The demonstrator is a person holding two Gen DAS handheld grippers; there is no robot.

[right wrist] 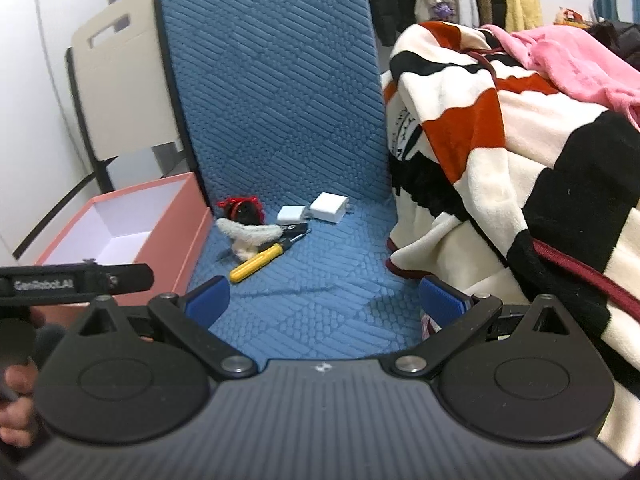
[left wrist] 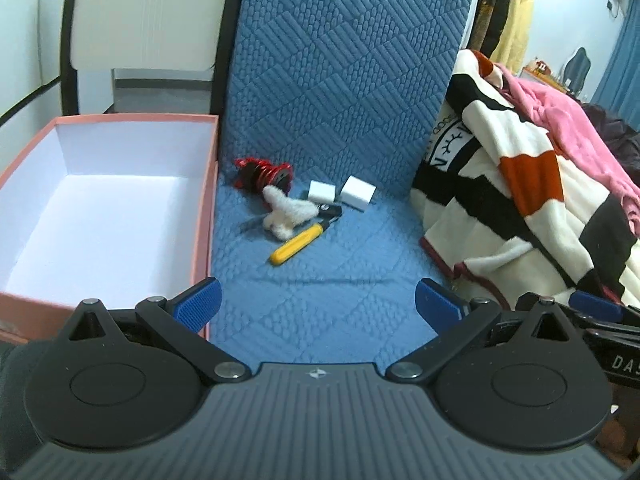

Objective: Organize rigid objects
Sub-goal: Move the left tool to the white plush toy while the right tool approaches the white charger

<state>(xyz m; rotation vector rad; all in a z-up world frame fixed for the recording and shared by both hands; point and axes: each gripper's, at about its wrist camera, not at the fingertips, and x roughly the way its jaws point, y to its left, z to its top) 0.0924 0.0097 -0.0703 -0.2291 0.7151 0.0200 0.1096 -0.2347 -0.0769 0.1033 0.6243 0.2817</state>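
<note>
Blue mat [left wrist: 320, 292] bare between spread left tool [left wrist: 318, 306].

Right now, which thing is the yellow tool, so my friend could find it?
Find the pink box on the blue quilted mat. Just right of it lies a small pile; nearest the camera is the yellow-handled screwdriver, lying slanted beside a fluffy white toy. Nothing else there is yellow.
</note>
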